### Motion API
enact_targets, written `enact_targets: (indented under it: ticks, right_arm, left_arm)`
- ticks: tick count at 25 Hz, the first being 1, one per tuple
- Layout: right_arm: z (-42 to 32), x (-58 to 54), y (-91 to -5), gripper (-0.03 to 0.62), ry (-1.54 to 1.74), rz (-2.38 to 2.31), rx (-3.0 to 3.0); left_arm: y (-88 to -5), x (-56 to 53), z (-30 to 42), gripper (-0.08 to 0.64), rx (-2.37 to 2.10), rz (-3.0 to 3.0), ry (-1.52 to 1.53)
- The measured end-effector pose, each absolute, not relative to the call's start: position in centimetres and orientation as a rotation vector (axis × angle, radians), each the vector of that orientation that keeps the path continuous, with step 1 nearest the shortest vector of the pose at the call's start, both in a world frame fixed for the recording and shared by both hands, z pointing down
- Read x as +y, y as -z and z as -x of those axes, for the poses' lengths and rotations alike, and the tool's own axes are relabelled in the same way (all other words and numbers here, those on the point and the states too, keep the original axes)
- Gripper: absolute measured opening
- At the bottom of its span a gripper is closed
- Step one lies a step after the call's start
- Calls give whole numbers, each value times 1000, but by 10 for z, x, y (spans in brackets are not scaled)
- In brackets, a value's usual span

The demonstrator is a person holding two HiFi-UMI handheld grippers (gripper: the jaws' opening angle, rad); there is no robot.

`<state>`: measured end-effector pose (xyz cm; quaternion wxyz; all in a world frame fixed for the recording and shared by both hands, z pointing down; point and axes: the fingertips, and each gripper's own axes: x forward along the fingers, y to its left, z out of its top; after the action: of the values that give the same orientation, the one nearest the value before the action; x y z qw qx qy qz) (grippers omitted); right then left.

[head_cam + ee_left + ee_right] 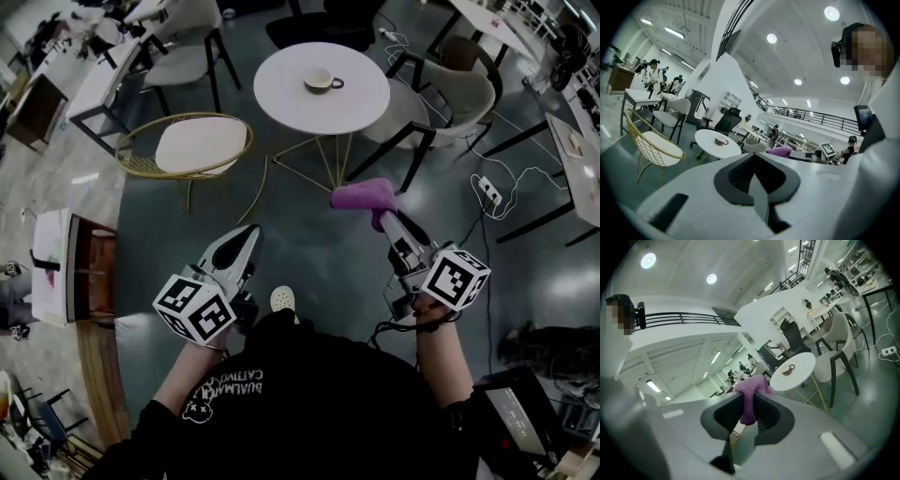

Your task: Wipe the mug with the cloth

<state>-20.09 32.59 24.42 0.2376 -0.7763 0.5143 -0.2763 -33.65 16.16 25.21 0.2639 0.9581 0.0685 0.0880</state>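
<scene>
Purple cloth [362, 195] clenched in right claw [382, 217] | left claw [250, 232] closed, empty | mug [322, 82] on table [281, 94], contents unseen

mug [322, 82] too small for detail

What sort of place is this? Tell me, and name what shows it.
Probably an open-plan office with a lounge corner: a round white table holding a mug, a gold-framed chair beside it, and work desks along the edges.

Black shirt [314, 403] with white print
</scene>
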Motion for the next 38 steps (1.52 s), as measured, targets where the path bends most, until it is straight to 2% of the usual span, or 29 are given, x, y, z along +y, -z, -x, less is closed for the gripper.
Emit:
enact_targets:
  ticks: [16, 29, 38]
  right_arm:
    - [134, 219, -253, 72, 811, 2234, 1344]
    - [87, 179, -282, 74, 932, 2241, 1409]
    - [8, 148, -293, 74, 979, 2193, 1451]
  left_arm:
    - [-247, 40, 249, 2, 325, -2500, -232]
    - [-265, 30, 196, 2, 335, -2439, -262]
    - [-269, 24, 127, 2, 308, -2482, -311]
